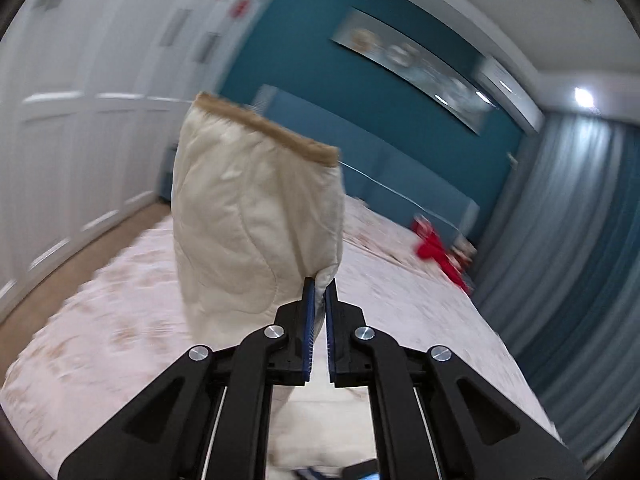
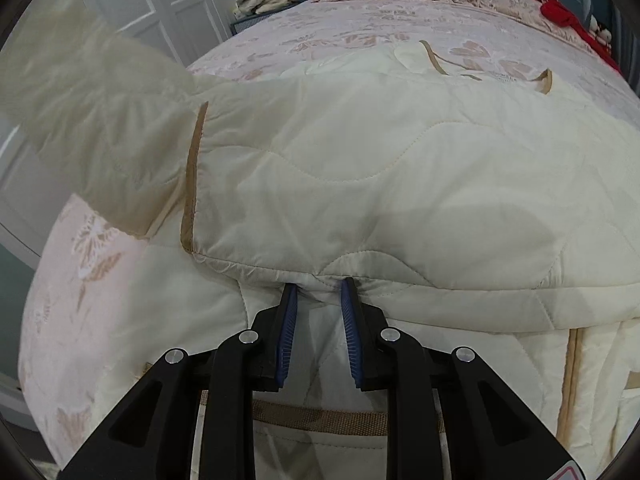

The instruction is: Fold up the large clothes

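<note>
Item: cream quilted coat point(image 2: 400, 184) with tan trim, lying across the foot end of the bed point(image 2: 320, 32), its body spreading toward the bed's right edge.

Left gripper point(image 1: 319, 292): jaws closing tight on a fold of the coat's sleeve point(image 1: 256, 216); the sleeve is standing raised above the bedspread, tan cuff point(image 1: 268, 128) uppermost. In the right wrist view the same sleeve is showing as a blurred shape over the bed's left edge.

Right gripper point(image 2: 319, 290): jaws standing partly apart at the coat's near folded edge, tips touching the fabric; whether they are pinching cloth cannot be told.

Progress, as judged: one layer appears already turned over along the near edge; the sleeve fold is under way; further folds and squaring are remaining.

Also present: red garment point(image 2: 568, 16) near the bed's far right corner; white wardrobe doors point(image 1: 72, 152).
</note>
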{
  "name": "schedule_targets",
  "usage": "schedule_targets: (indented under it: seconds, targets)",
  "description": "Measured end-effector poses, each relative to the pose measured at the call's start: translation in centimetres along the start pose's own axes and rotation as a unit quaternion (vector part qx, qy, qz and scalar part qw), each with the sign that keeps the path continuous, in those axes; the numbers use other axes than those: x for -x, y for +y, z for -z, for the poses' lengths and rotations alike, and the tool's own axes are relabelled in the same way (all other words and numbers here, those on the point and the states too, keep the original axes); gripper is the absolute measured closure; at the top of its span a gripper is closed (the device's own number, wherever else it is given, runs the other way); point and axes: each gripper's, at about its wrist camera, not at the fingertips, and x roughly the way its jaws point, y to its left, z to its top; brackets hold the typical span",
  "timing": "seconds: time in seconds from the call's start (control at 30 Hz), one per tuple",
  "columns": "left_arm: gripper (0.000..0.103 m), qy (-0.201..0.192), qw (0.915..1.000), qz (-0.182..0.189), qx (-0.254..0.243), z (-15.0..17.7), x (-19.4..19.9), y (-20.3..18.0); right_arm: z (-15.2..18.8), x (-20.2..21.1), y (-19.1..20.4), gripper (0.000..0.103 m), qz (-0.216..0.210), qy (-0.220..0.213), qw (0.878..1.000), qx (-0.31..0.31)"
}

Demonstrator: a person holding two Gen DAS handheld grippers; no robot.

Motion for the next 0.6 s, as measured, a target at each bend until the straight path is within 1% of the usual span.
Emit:
schedule_targets:
  seconds: [0.07,0.1,0.13,0.2,0.27,0.3,0.37,0.47,0.53,0.57,0.6]
  targets:
    - [0.099,0.029,0.9986,0.022,-0.038,0.8,-3.5,-5.3,0.6,1.4,-0.2,0.085,-0.011,-0.013,1.000,-0.005]
    - [0.099,0.039,0.9975,0.027,-0.052,1.4,-4.9,-6.8,1.2,2.4,-0.4,0.084,-0.021,-0.020,0.999,-0.013]
    - [0.099,0.060,0.9948,0.036,-0.074,2.5,-7.1,-9.7,2.2,3.9,-1.1,0.084,-0.038,-0.030,0.998,-0.027]
    - [0.099,0.085,0.9911,0.048,-0.090,4.1,-9.4,-12.9,4.1,6.5,-3.1,0.084,-0.052,-0.045,0.996,-0.051]
    - [0.099,0.118,0.9856,0.063,-0.104,7.3,-12.5,-16.3,5.6,8.4,-5.1,0.084,-0.049,-0.051,0.995,-0.066]
    - [0.099,0.128,0.9835,0.066,-0.109,8.4,-13.6,-17.2,6.4,9.5,-6.5,0.084,-0.046,-0.053,0.995,-0.076]
    - [0.099,0.162,0.9776,0.073,-0.114,12.0,-16.0,-19.2,7.6,11.0,-9.0,0.083,-0.035,-0.053,0.994,-0.090]
    - [0.099,0.214,0.9681,0.068,-0.111,17.6,-19.4,-20.2,8.7,13.2,-12.6,0.083,-0.010,-0.060,0.992,-0.109]
    - [0.095,0.243,0.9625,0.051,-0.109,21.4,-20.7,-20.0,9.2,14.5,-14.7,0.081,0.005,-0.068,0.991,-0.118]
    - [0.088,0.256,0.9601,0.043,-0.105,23.3,-21.2,-19.5,9.2,15.0,-15.4,0.079,0.013,-0.071,0.990,-0.121]
    - [0.069,0.264,0.9586,0.039,-0.098,24.6,-21.1,-18.9,9.2,15.5,-16.1,0.075,0.021,-0.075,0.989,-0.123]
